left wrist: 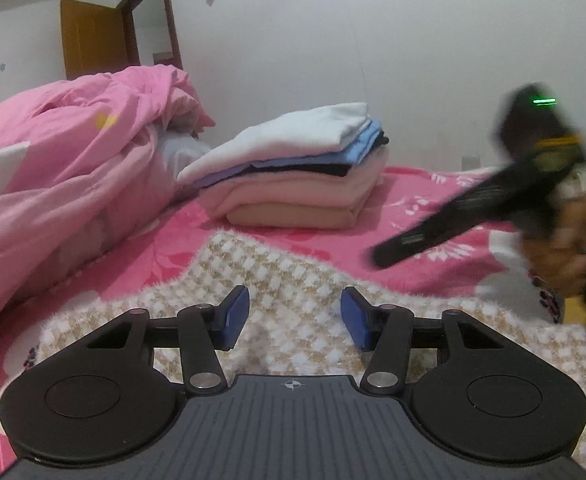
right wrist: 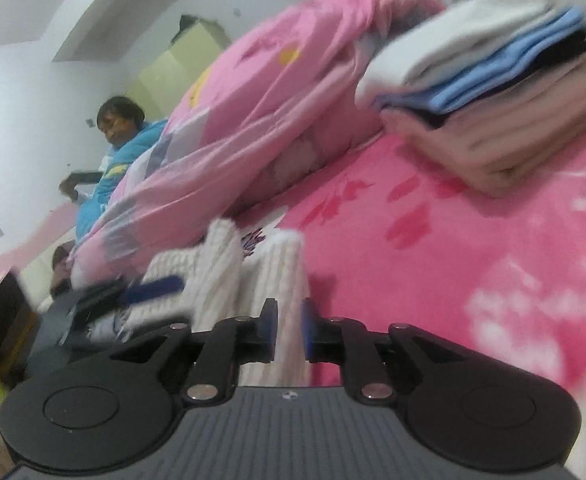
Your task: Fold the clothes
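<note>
A fuzzy white-and-tan checked sweater (left wrist: 277, 280) lies spread on the pink floral bed sheet (left wrist: 425, 196). My left gripper (left wrist: 295, 316) hovers just over its near part, open, with nothing between its blue pads. My right gripper (right wrist: 289, 330) has its jaws drawn close together, and a white ribbed part of the sweater (right wrist: 289, 272) fills the narrow gap. In the left wrist view the right gripper (left wrist: 381, 254) is a blurred black shape above the sweater's far right edge, held by a hand (left wrist: 569, 248).
A stack of folded clothes (left wrist: 293, 168) (right wrist: 485, 92) sits on the sheet beyond the sweater. A bunched pink quilt (left wrist: 73, 152) (right wrist: 273, 100) fills the left side. A person in a blue jacket (right wrist: 113, 140) is behind the quilt. A brown door (left wrist: 89, 40) stands at the back left.
</note>
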`<state>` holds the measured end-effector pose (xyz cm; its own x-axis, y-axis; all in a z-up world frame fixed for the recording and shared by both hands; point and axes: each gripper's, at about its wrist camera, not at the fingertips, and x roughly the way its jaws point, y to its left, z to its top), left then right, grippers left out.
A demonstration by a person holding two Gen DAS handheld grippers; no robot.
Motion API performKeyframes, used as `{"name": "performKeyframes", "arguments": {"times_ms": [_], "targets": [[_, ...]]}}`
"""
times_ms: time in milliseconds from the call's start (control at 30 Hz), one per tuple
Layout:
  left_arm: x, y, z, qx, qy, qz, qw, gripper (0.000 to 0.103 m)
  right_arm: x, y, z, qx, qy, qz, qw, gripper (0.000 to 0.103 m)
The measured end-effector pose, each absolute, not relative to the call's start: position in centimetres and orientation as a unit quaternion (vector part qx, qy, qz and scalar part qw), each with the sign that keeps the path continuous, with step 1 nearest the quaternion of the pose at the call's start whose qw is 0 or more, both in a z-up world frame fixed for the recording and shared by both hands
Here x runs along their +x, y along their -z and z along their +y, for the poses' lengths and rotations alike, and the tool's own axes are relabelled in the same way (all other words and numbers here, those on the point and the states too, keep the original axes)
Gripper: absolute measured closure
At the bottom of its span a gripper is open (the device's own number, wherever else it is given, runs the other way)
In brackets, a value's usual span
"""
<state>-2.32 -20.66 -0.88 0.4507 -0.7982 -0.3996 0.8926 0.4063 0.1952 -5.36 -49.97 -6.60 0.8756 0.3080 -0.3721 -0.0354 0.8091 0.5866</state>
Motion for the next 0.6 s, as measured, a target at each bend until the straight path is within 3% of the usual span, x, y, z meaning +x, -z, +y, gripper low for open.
{"name": "performKeyframes", "arguments": {"times_ms": [167, 400, 600], "targets": [[-2.4, 1.3, -20.9, 0.192, 0.515, 0.117, 0.827, 0.052, 1.6, 8.1, -49.5, 0.320, -0.140, 0.277, 0.895, 0.089], [-2.1, 1.6, -20.9, 0.184, 0.523, 0.122, 0.823, 0.055, 3.7, 6.5, -46.0, 0.197, -0.167, 0.254, 0.932, 0.095], [-1.4, 2.0, -23.0, 0.215, 0.525, 0.167, 0.807, 0.054, 5.5, 7.8, -46.5, 0.207, -0.178, 0.262, 0.926, 0.096]]}}
